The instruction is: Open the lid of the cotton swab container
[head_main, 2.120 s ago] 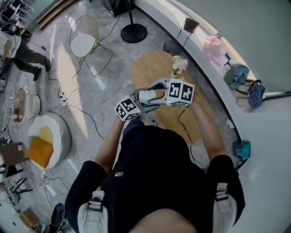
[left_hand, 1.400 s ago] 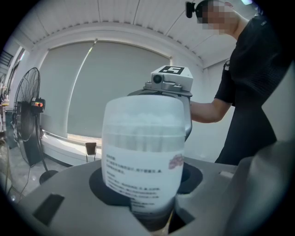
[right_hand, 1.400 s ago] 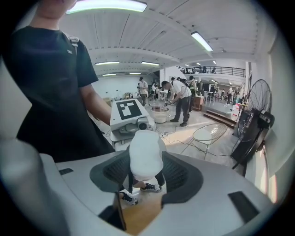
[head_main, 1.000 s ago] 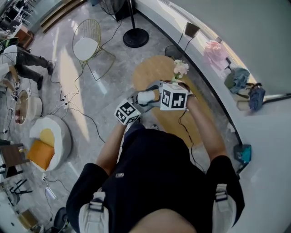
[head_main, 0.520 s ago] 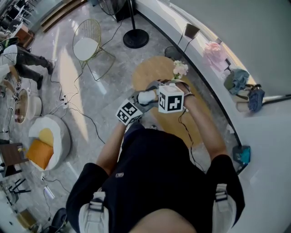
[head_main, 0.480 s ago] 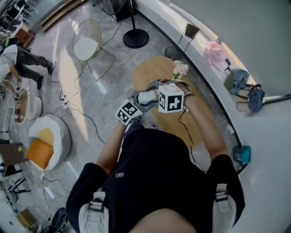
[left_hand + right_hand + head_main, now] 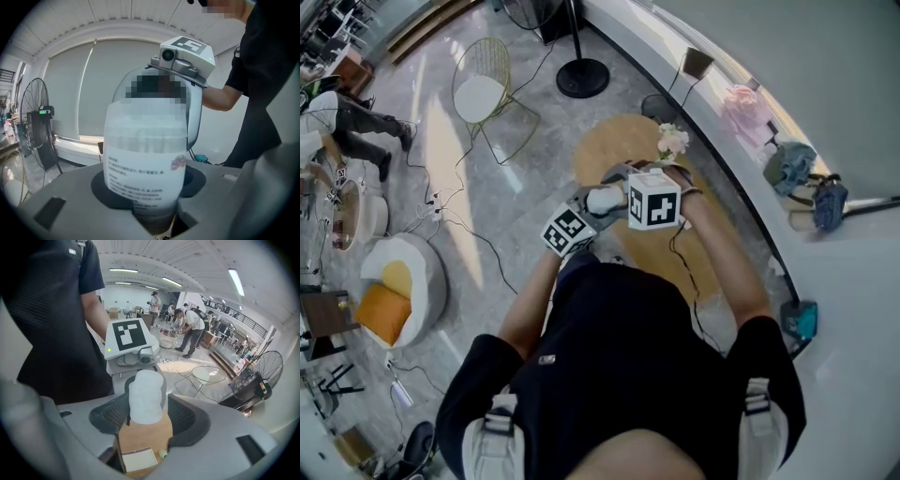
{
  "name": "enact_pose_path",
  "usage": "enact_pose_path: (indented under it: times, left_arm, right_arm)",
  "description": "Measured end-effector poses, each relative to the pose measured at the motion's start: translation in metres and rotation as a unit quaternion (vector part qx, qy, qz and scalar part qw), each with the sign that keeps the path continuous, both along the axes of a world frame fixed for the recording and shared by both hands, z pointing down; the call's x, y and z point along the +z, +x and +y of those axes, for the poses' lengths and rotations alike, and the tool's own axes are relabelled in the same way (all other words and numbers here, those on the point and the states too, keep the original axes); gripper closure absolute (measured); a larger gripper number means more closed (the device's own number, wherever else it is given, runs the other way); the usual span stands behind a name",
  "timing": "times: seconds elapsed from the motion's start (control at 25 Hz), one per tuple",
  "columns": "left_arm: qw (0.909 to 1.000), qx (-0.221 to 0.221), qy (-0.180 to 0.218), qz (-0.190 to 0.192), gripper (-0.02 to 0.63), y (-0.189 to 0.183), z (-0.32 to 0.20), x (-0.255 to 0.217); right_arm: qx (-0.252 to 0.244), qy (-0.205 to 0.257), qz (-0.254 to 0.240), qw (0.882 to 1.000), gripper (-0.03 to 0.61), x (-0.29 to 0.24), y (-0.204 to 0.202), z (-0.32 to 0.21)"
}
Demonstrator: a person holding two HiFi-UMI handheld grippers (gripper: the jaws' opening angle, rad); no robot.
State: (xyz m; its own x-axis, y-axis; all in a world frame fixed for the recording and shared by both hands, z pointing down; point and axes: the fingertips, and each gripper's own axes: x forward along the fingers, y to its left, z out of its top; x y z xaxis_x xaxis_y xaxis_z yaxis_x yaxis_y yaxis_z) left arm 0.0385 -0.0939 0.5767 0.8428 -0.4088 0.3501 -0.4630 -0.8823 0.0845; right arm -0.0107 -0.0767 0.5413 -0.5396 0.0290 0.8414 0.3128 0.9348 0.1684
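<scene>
Three cameras closing on one cotton swab container [image 7: 605, 199]

The head view looks steeply down from well above the container; the left gripper view sits hard against the container's [image 7: 145, 159] base end, looking along its side; the right gripper view faces the container's [image 7: 146, 397] top end from close by, opposite; all three share the container; both gripper views catch a floor fan [image 7: 40, 122] [image 7: 262, 376] beyond it.

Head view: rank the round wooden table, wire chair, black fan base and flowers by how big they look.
1. round wooden table, largest even though partly hidden
2. wire chair
3. black fan base
4. flowers, smallest; they stand nearer the camera than the floor items, so their true size is unsure
</scene>
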Motion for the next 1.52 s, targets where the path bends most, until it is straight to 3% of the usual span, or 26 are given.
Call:
enact_pose_path:
  times: [0.48, 1.24, 1.4, 1.52]
  left_arm:
    - [0.9993, 0.016, 0.005, -0.035, 0.414, 0.012, -0.006, 0.008]
    - [0.9993, 0.029, 0.008, -0.024, 0.426, 0.001, -0.006, 0.007]
    - [0.9969, 0.040, 0.033, -0.059, 0.428, -0.002, -0.003, 0.012]
    - [0.9966, 0.047, 0.032, -0.059, 0.428, 0.000, -0.002, 0.014]
  right_arm:
    - [-0.004, -0.017, 0.018, 1.000, 0.385, 0.002, 0.011, -0.001]
    - [-0.025, -0.059, 0.051, 0.997, 0.388, 0.003, 0.002, -0.003]
    - [-0.029, -0.082, 0.063, 0.994, 0.391, 0.004, 0.005, 0.001]
    - [-0.028, -0.098, 0.060, 0.993, 0.391, 0.004, 0.007, 0.001]
